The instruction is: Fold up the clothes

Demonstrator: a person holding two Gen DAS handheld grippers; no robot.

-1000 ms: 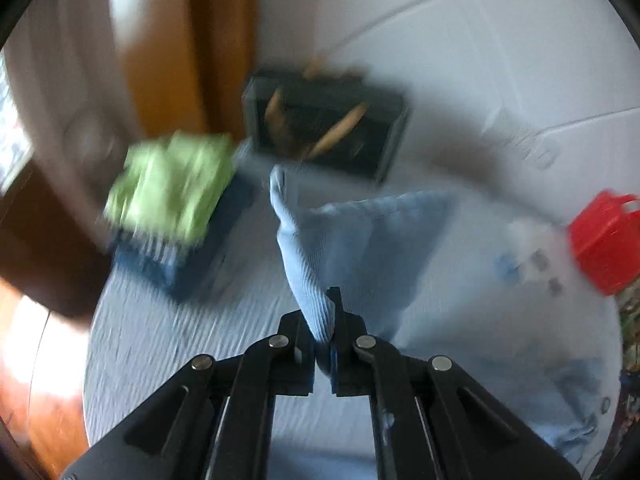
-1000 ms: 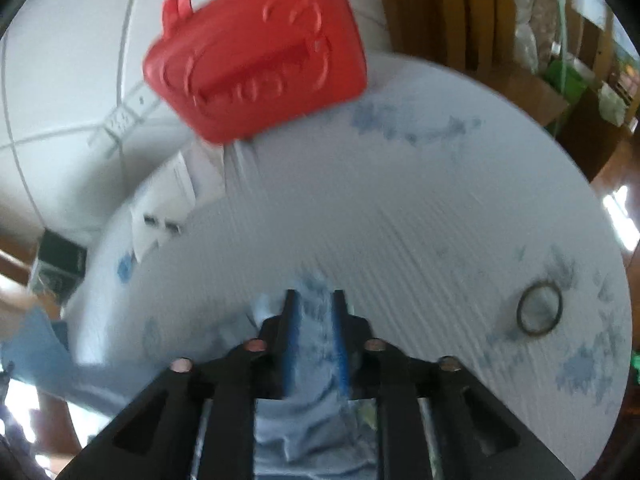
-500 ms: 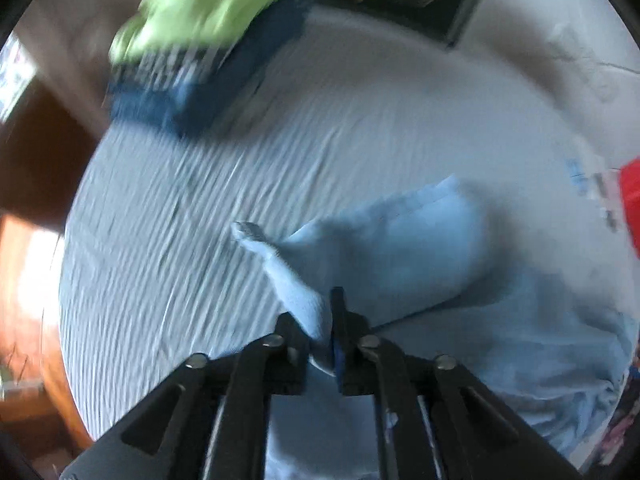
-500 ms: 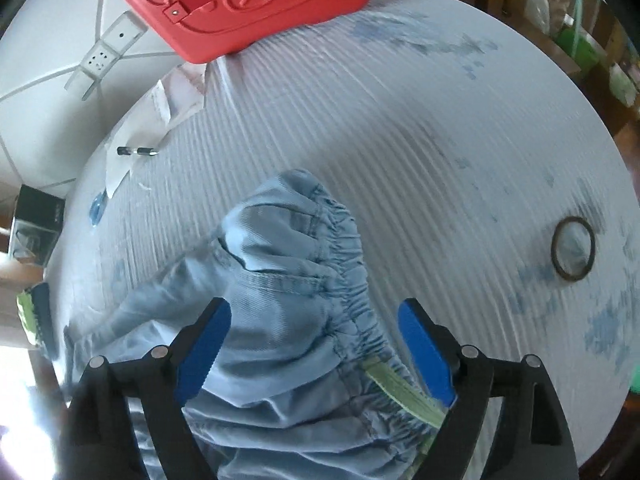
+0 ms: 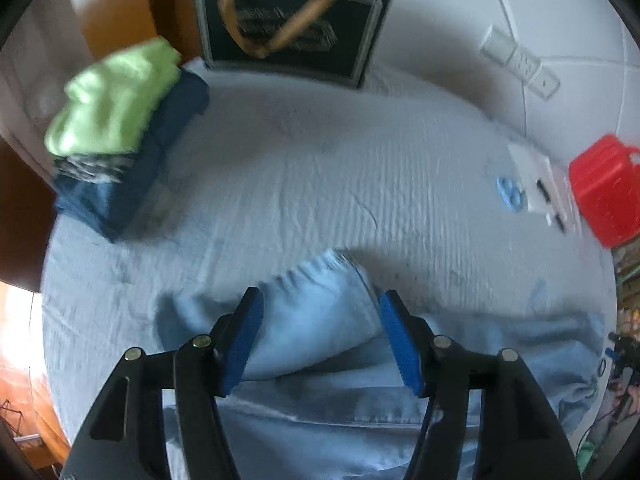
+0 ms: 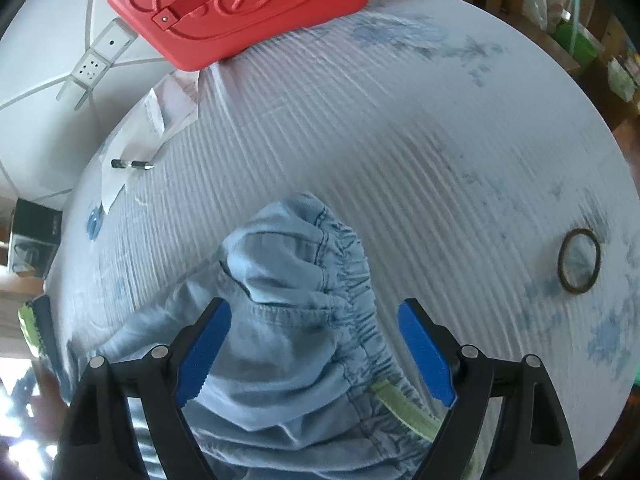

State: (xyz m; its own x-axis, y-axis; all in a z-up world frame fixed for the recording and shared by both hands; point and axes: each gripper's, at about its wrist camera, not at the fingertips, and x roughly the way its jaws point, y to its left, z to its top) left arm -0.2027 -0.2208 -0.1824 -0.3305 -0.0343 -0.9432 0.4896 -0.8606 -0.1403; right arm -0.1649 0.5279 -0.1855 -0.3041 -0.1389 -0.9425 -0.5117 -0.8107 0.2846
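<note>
My left tool (image 5: 320, 340) is opening right now, blue pads coming apart, and the pale blue trouser leg (image 5: 316, 312) it was pinching a moment ago lies loose between them on the bench (image 5: 360, 184), touched by neither pad as far as I can tell. A second back that leg hung up in the air from closed jaws; now it is slumped in a soft fold on the striped cloth. My right tool (image 6: 314, 344) is spread wide as well, let go half a second earlier, with the gathered waistband (image 6: 348, 276) of the same light denim trousers (image 6: 280, 360) heaped between its pads, a strip of green lining showing near the right pad.

So both ends are released and the garment is down, bunched in the near part of the bench. I read that as one fold laid, or the piece just dropped for a fresh grasp; it looks rumpled, not flat, so I expect to smooth and regrip.

Off to the far left sits the finished stack (image 5: 120, 128), green on dark blue. The red case (image 6: 240, 4) and the brown ring (image 6: 580, 260) are well clear.
</note>
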